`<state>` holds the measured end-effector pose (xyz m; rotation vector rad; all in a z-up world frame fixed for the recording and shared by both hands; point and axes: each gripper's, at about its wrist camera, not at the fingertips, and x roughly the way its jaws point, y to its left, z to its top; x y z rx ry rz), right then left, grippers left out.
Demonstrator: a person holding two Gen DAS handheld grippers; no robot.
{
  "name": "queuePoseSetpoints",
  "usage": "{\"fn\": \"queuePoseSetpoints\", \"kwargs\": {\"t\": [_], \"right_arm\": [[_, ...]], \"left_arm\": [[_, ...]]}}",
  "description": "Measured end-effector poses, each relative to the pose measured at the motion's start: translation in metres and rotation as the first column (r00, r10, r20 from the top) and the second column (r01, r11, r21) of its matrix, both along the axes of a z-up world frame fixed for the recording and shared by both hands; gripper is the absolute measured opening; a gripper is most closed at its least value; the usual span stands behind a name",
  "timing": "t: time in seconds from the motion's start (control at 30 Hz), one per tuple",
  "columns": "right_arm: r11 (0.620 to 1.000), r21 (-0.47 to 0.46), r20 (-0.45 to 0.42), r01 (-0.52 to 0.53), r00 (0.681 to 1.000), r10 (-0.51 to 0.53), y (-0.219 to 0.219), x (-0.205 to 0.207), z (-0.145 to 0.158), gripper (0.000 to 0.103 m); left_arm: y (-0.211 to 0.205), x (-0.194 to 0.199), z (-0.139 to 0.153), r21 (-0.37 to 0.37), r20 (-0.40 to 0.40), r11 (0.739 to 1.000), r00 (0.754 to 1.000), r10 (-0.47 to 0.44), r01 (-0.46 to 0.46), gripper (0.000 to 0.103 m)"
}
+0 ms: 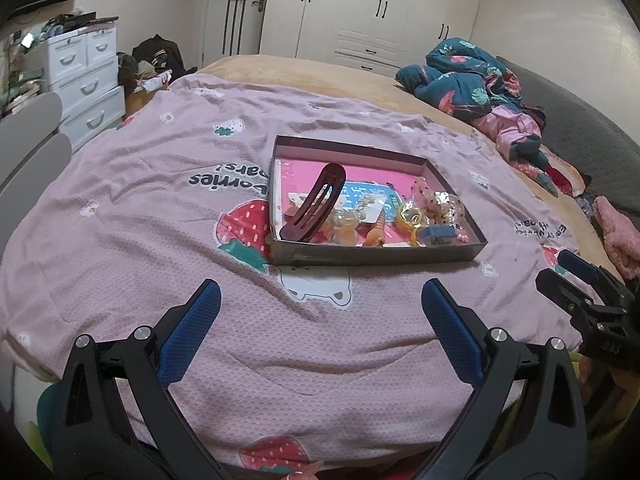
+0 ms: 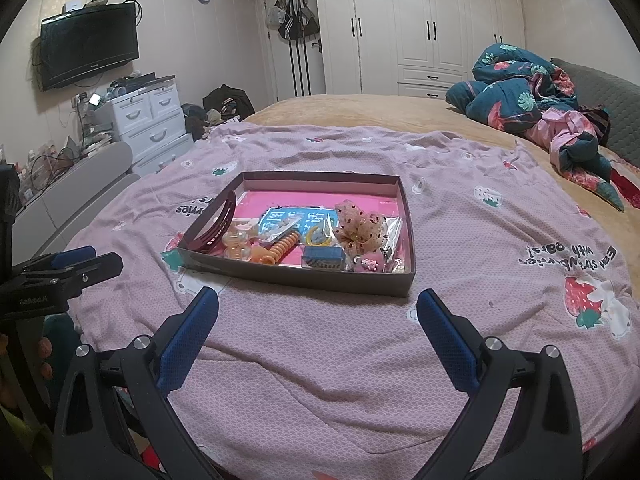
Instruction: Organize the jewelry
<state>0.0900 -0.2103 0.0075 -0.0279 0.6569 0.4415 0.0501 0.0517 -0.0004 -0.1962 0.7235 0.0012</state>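
both hand-held grippers hover over the near edge of the bed, empty: the left hand-held gripper (image 1: 320,304) with its blue pads spread wide, the right hand-held gripper (image 2: 318,312) just as wide. ahead of them a shallow dark box (image 2: 304,276) sits on the pink strawberry quilt (image 2: 460,240). inside it a long maroon hair clip (image 1: 312,204) leans against the left wall, an orange coil hair tie (image 2: 280,250) lies near the middle, and a dotted bow (image 2: 360,228) lies toward the right. a teal floral blanket (image 2: 520,96) is bunched far back on the bed.
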Motion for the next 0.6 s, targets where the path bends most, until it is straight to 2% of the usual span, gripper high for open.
{"fn": "queuePoseSetpoints", "kwargs": {"t": [0.13,0.23,0.33,0.43,0.53,0.57,0.6], "right_arm": [[1.000,-0.003,-0.005,0.016,1.000,-0.016,-0.006,0.004,-0.001,0.099],[0.999,-0.001,-0.010,0.039,0.999,-0.039,-0.009,0.008,-0.003,0.099],[0.997,0.014,-0.022,0.080,0.997,-0.079,-0.018,0.017,-0.007,0.099],[0.988,0.046,-0.034,0.150,0.988,-0.148,-0.042,0.041,-0.011,0.099],[0.952,0.032,-0.056,0.304,0.952,-0.302,-0.081,0.088,-0.024,0.099],[0.931,0.009,-0.067,0.364,0.930,-0.362,-0.097,0.106,-0.030,0.099],[0.892,-0.047,-0.068,0.449,0.890,-0.451,-0.116,0.131,-0.038,0.099]], "left_arm": [[0.005,0.003,0.000,-0.022,-0.008,1.000,1.000,0.019,-0.019,0.094],[0.009,0.006,-0.001,-0.010,-0.021,0.999,0.999,0.049,-0.050,0.094],[0.017,0.010,-0.003,-0.004,-0.017,0.998,0.998,0.065,-0.065,0.094],[0.038,0.025,-0.007,0.009,-0.029,0.992,0.992,0.125,-0.125,0.094],[0.073,0.051,-0.018,0.015,-0.059,0.980,0.979,0.197,-0.197,0.094],[0.087,0.062,-0.023,0.030,-0.073,0.972,0.969,0.234,-0.233,0.094],[0.100,0.073,-0.028,0.043,-0.084,0.964,0.961,0.265,-0.262,0.094]]}}
